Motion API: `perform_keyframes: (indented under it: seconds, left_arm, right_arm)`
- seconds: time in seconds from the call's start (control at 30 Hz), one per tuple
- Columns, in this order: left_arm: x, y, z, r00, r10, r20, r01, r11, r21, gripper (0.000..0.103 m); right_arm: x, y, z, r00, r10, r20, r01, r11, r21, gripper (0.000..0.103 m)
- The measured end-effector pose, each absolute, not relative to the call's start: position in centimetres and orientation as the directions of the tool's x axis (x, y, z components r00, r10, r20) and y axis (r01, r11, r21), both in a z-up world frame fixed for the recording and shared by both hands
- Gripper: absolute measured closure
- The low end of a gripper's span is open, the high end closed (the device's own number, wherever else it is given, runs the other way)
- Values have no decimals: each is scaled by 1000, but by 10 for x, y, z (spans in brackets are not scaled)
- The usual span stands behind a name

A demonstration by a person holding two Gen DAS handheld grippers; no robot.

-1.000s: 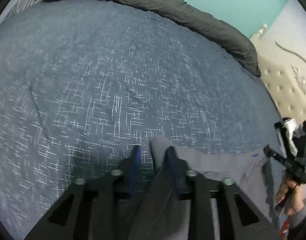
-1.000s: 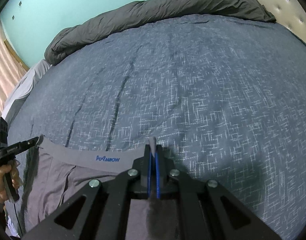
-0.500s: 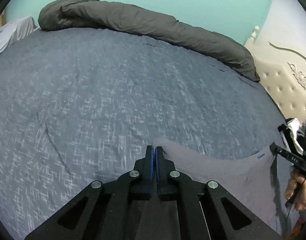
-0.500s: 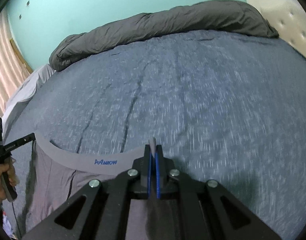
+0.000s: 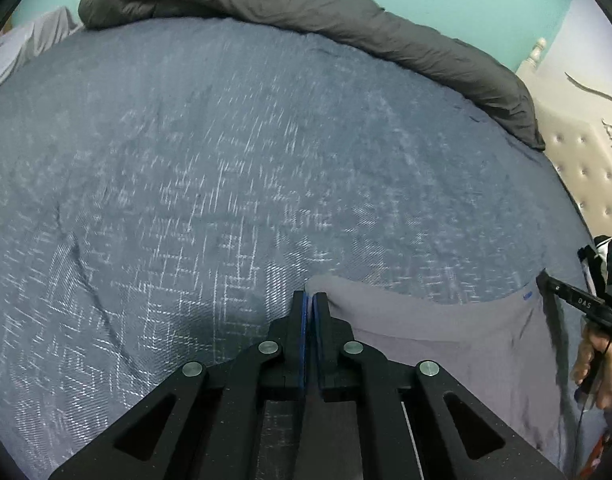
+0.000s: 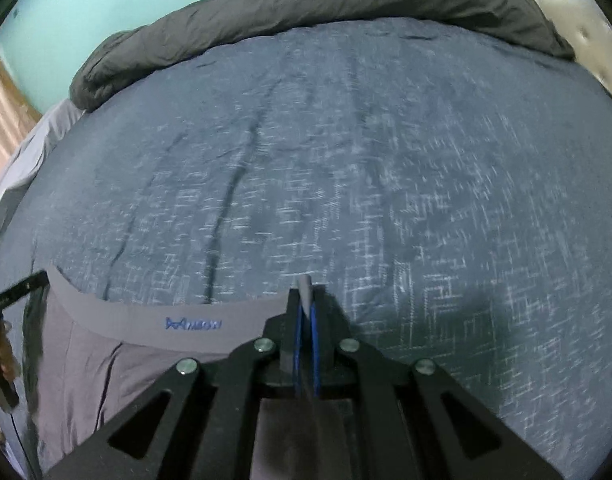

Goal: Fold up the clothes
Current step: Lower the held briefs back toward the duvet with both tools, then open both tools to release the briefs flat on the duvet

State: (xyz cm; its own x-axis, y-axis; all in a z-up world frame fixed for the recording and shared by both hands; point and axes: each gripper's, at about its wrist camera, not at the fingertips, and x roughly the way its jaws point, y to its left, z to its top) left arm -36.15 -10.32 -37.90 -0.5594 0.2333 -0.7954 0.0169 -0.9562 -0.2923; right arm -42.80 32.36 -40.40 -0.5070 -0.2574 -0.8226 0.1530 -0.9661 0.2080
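Grey boxer shorts (image 5: 446, 340) with a blue logo on the waistband (image 6: 194, 323) hang stretched between my two grippers over the blue patterned bedspread (image 5: 226, 184). My left gripper (image 5: 309, 300) pinches the waistband's left corner, and its jaws are starting to open. My right gripper (image 6: 305, 296) has the other end of the waistband between its blue pads, the cloth poking out past the tips; these jaws are opening too. Each view shows the other gripper at its edge: the right gripper (image 5: 546, 280), and the left gripper (image 6: 38, 278) with a hand under it.
A rolled dark grey duvet (image 5: 346, 20) lies along the far side of the bed (image 6: 426, 168). A cream tufted headboard (image 5: 578, 172) stands at the right, a teal wall behind. Pale grey bedding (image 6: 30, 152) and a striped curtain are at the left.
The left jaws, open around the waistband corner a second ago, have closed on it. Both grippers have shifted over the bed and the waistband is now pulled straighter between them.
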Motion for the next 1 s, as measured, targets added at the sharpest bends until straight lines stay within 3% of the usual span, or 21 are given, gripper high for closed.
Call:
perform_keyframes:
  seconds: [0.07,0.1,0.17,0.2,0.4,0.67,0.9,1.0]
  left_arm:
    - [-357,-110,-375,-566,237,-789,24,-953,-303,64]
    - [-353,-114,-371,-576,234,-783,25,-953,-303,59]
    - [-338,-126,-360,-594,218,-775,36,-954,-296,57]
    - [-328,-131,-356,-596,216,-773,44,-953,-300,56]
    - [-259,-145,-343,-606,176,-776,111,-947,-301,55]
    - [-162,-130,-359,-594,168,-787,210,-912,-353,55]
    - [-150,-104,-358,-605,83,-792,135,-969,-205,55]
    - [-152,-104,-361,-610,83,-788,132,-970,-205,55]
  right_arm:
    - [-428,332,-406,-505,-261,-823,122,-965,232,86]
    - [-426,338,-404,-505,-255,-825,105,-966,235,82]
    - [-417,354,-393,-529,-252,-810,69,-965,255,56]
    - [-409,361,-386,-544,-257,-799,56,-961,271,52]
    - [-321,387,-354,-577,-324,-750,48,-930,365,51]
    - [-216,371,-366,-595,-350,-723,28,-909,417,51]
    - [-210,346,-372,-599,-254,-759,48,-958,283,51]
    - [-213,342,-379,-589,-233,-774,55,-967,249,70]
